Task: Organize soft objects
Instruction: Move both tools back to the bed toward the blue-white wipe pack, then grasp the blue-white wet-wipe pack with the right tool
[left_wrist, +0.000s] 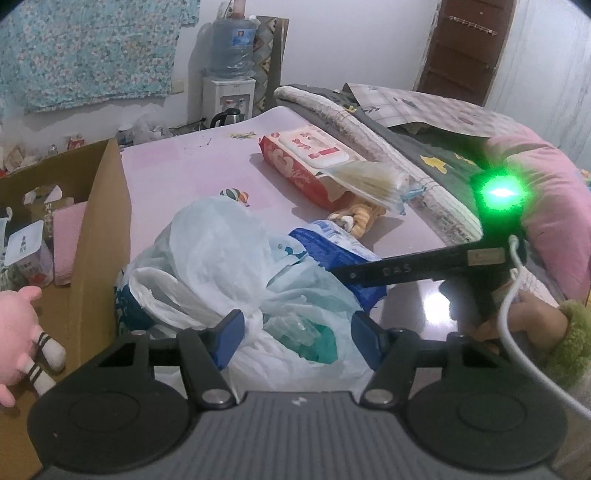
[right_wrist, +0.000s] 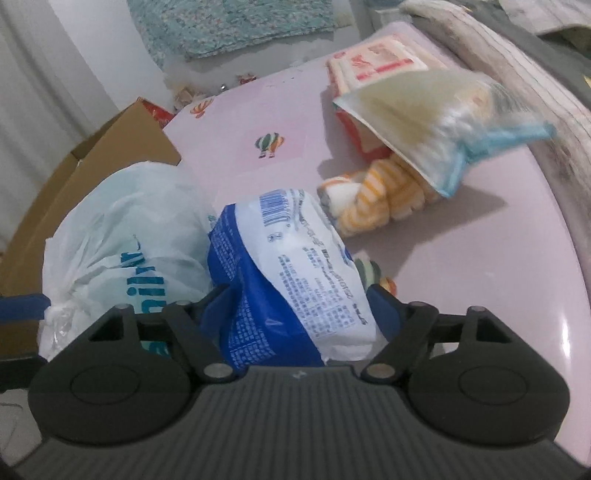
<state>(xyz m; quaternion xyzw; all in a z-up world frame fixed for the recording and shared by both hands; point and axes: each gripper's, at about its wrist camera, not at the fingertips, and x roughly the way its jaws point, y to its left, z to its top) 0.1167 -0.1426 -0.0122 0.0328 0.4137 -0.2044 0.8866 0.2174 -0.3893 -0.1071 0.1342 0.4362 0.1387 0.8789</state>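
Observation:
A white plastic bag (left_wrist: 221, 266) with teal contents lies on the pink table (left_wrist: 177, 173), next to a blue-and-white soft pack (right_wrist: 295, 269). My left gripper (left_wrist: 295, 332) is open, its blue pads on either side of the bag's near end. My right gripper (right_wrist: 299, 314) is open around the near end of the blue-and-white pack; its pads are not pressing it. It shows in the left wrist view as a black arm (left_wrist: 424, 269). Behind lie a yellow-striped cloth (right_wrist: 380, 199), a clear zip bag (right_wrist: 436, 114) and a red wipes pack (left_wrist: 306, 158).
An open cardboard box (left_wrist: 99, 236) stands at the table's left edge with cartons, a pink cloth (left_wrist: 68, 243) and a pink plush toy (left_wrist: 18, 332) in it. Folded bedding (left_wrist: 443, 155) borders the table's right side. A water dispenser (left_wrist: 231, 70) stands behind.

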